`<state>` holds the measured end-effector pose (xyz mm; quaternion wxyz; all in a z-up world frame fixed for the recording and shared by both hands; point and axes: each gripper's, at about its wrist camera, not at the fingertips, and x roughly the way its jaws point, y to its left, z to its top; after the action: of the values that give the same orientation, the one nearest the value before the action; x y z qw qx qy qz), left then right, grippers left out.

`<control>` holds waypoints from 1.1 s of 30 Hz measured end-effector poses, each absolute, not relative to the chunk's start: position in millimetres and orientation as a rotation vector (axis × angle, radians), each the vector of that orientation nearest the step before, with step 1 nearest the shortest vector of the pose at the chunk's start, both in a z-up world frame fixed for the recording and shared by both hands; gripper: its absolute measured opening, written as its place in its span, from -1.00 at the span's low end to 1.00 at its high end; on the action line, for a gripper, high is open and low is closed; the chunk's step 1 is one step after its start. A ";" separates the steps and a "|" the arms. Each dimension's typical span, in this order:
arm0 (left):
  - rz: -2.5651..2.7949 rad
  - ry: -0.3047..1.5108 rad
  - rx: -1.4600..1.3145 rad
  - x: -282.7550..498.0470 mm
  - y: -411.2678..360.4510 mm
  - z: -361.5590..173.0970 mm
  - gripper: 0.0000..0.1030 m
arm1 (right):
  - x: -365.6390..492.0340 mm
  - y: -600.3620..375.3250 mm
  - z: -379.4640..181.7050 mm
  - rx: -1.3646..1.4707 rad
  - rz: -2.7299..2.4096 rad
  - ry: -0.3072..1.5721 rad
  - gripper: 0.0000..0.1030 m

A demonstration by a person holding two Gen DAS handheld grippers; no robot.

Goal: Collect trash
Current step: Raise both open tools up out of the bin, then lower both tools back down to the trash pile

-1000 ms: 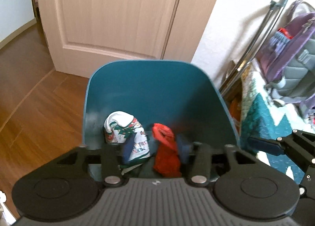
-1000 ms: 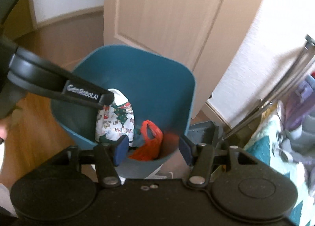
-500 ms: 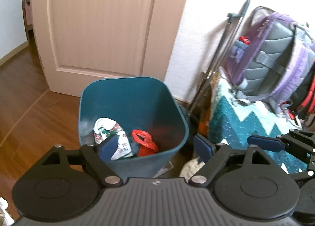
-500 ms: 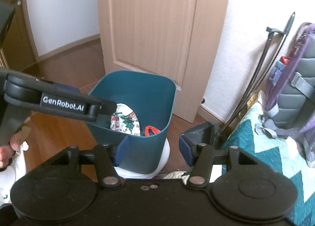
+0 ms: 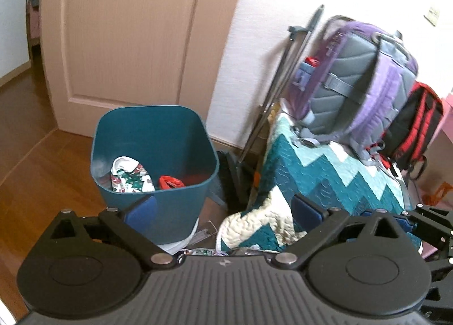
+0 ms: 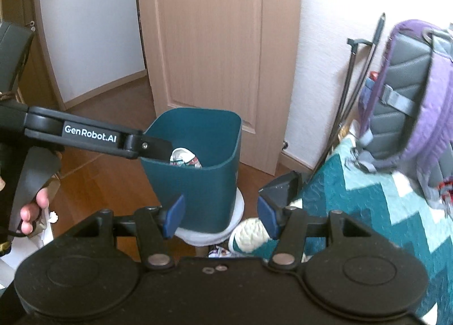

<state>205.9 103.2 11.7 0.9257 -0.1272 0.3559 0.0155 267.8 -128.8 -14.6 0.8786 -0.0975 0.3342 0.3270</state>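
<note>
Beside the teal bin point(image 5: 154, 152) | your left gripper point(image 5: 223, 208): jaws opening, nothing between them | your right gripper point(image 6: 219, 214): jaws apart, empty | printed wrapper point(image 5: 130, 177) and red bag point(image 5: 170, 182) inside bin, ahead-left of both jaws | left hand nearer.

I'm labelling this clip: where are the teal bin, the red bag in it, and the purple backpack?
teal bin point(image 5: 181, 194): left wrist view, front wall.
red bag point(image 5: 170, 182): left wrist view, crumpled top.
purple backpack point(image 6: 402, 115): right wrist view, grey back padding.
</note>
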 end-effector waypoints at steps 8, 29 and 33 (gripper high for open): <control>-0.051 0.754 -0.242 186.1 60.8 -18.5 0.97 | 253.2 -178.6 -50.0 -0.164 0.630 0.746 0.09; 0.015 1.157 -0.184 243.2 -0.8 -236.1 0.97 | 303.1 -243.0 -254.4 -0.230 0.540 1.085 0.08; 0.081 1.249 -0.237 255.7 1.4 -281.2 0.97 | 323.2 -239.0 -298.9 -0.304 0.560 1.147 0.07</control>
<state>255.7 1.4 -281.2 0.8038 -0.1104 0.5833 0.0380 323.2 -239.0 -298.9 0.7923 -0.1415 0.5334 0.2602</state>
